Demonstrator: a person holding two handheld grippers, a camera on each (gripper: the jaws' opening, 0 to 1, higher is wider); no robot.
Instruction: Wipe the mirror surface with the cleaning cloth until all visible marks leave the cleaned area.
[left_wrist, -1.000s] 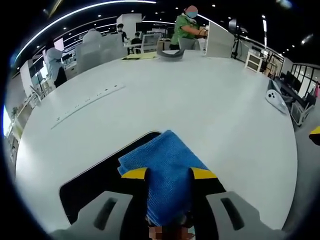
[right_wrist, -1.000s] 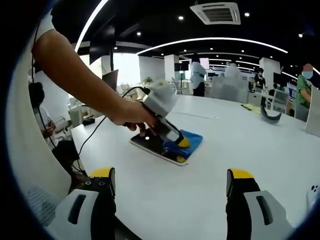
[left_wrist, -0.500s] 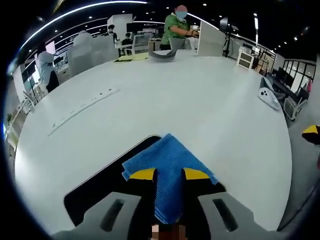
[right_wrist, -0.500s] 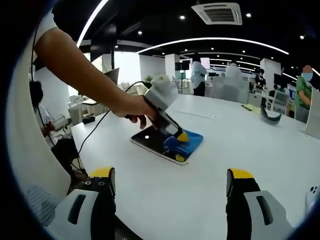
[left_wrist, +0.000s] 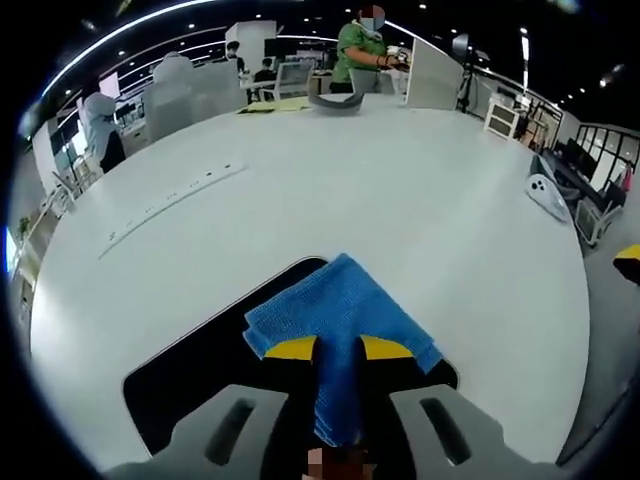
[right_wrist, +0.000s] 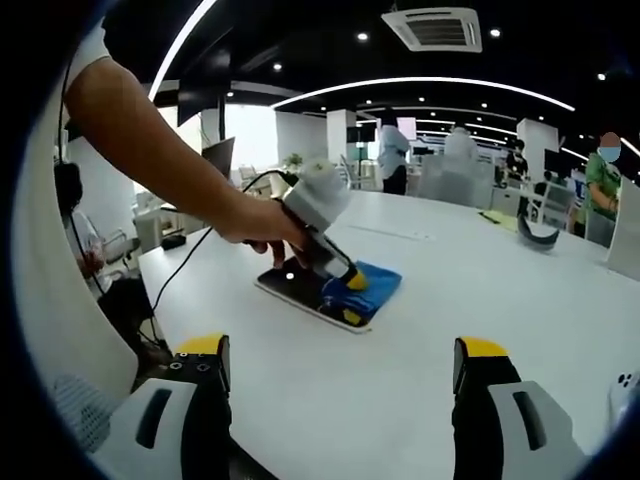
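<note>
A blue cleaning cloth (left_wrist: 340, 315) lies folded on a dark, flat mirror (left_wrist: 190, 380) that rests on the white table (left_wrist: 400, 200). My left gripper (left_wrist: 338, 349) is shut on the cloth, its yellow tips pinching a ridge of fabric and pressing it onto the mirror. In the right gripper view the mirror (right_wrist: 290, 288) and cloth (right_wrist: 372, 283) sit at centre, with the left gripper (right_wrist: 347, 299) held by a person's hand (right_wrist: 255, 225). My right gripper (right_wrist: 340, 365) hovers open over the near table edge, well short of the mirror.
A white controller-like object (left_wrist: 548, 193) lies near the table's right edge. A grey curved object (left_wrist: 335, 105) and yellow sheets sit at the far end, where people stand and sit. A black cable (right_wrist: 195, 260) runs from the left gripper off the table.
The left gripper has slid the cloth slightly across the mirror; in the right gripper view it sits a little further left. The right gripper has stayed still and open.
</note>
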